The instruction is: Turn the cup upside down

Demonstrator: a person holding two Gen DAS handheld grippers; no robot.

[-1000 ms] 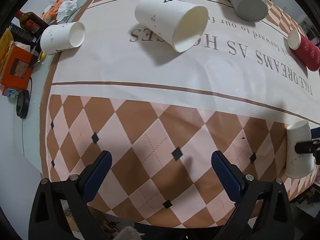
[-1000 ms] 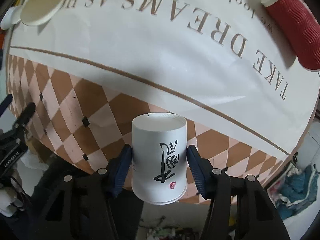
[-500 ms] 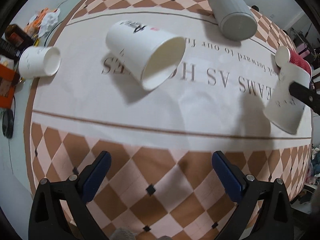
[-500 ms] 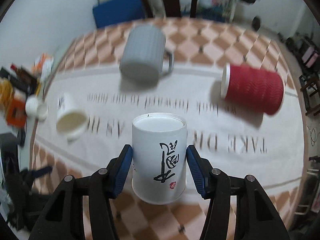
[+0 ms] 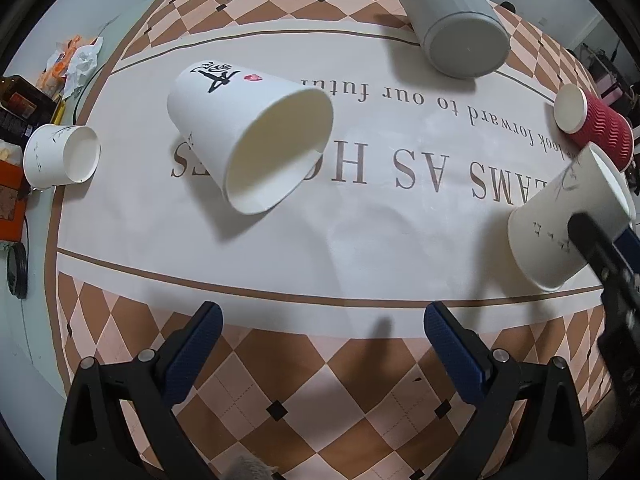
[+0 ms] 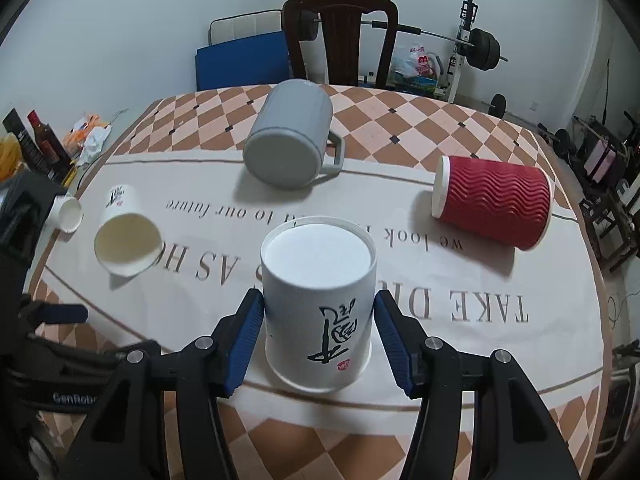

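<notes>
My right gripper (image 6: 318,330) clenches the white paper cup (image 6: 320,304) mid-wall, base up, near the bench's (image 6: 460,280) front edge; light and crushable, so I squeeze gently. My left gripper (image 5: 320,344) hangs released.

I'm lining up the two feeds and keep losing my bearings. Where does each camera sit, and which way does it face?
Left wrist: on the left gripper, open and empty, looking down across the tablecloth at a lying white cup.
Right wrist: on the right gripper, facing the chair, its fingers around the held cup.
Shared: held cup, grey mug, red cup.
</notes>
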